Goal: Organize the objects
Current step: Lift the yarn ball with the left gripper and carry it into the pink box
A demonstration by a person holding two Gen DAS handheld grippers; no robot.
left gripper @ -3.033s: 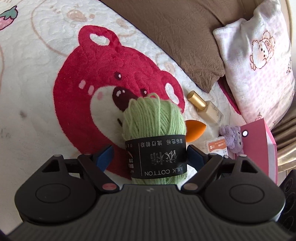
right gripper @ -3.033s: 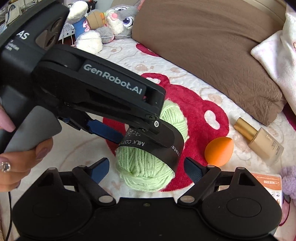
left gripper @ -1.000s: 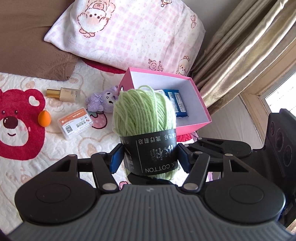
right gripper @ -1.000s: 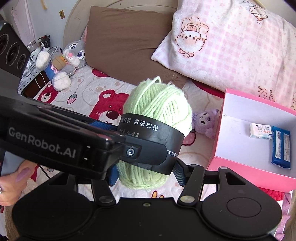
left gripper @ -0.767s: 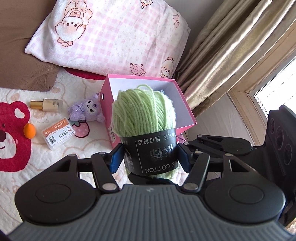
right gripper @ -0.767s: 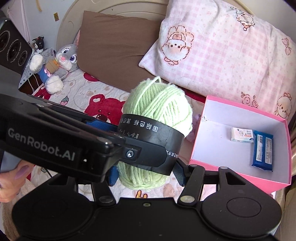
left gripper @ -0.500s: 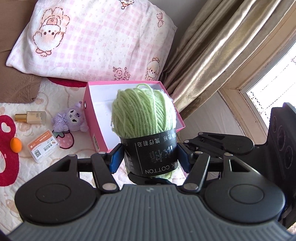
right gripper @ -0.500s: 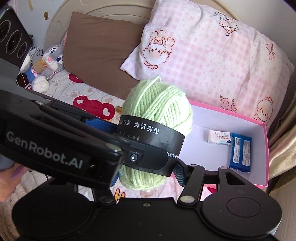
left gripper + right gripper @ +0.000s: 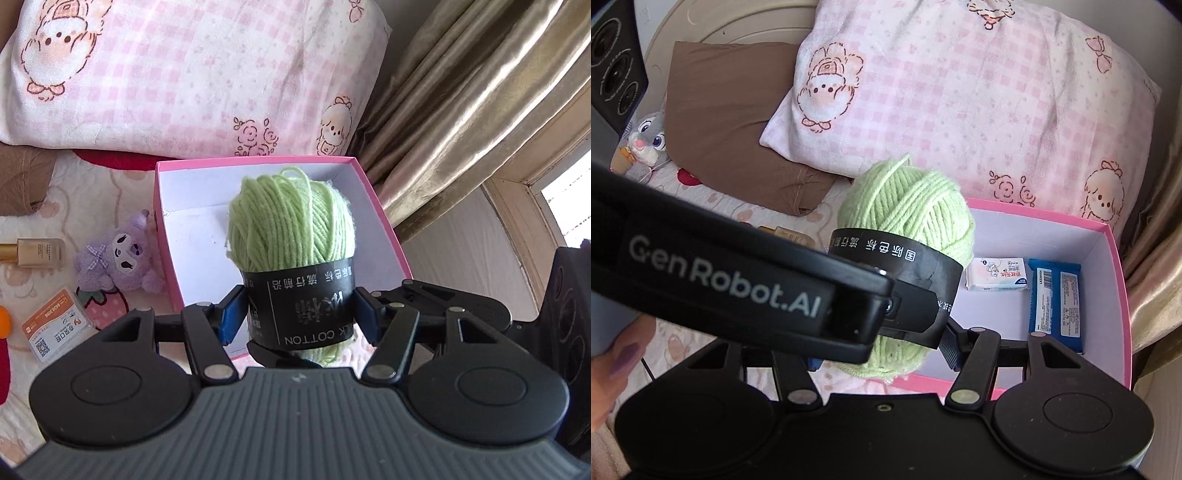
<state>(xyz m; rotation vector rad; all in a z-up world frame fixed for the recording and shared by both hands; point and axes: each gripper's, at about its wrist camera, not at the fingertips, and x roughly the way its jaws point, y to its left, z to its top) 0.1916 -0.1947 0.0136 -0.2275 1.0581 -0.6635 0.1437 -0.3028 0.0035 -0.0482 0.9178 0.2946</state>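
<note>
A ball of light green yarn (image 9: 291,229) with a black paper band is held in the air by both grippers. My left gripper (image 9: 299,314) is shut on the band from its two sides. My right gripper (image 9: 886,354) is shut on the same yarn ball (image 9: 916,210) from below, at a right angle to the left one. The yarn hangs over the near left part of the open pink box (image 9: 384,221), which has a white inside. In the right wrist view the pink box (image 9: 1123,306) holds a white tissue pack (image 9: 995,274) and a blue packet (image 9: 1058,302).
A purple plush (image 9: 118,258), a foundation bottle (image 9: 37,252) and an orange-and-white card box (image 9: 55,319) lie on the bedspread left of the box. A pink checked pillow (image 9: 192,74) lies behind it, gold curtains (image 9: 461,103) to the right, a brown pillow (image 9: 720,122) and a rabbit plush (image 9: 646,142) further left.
Both grippers have carried the yarn from over the red bear print rightwards to above the pink box. The box now sits directly behind and under the yarn.
</note>
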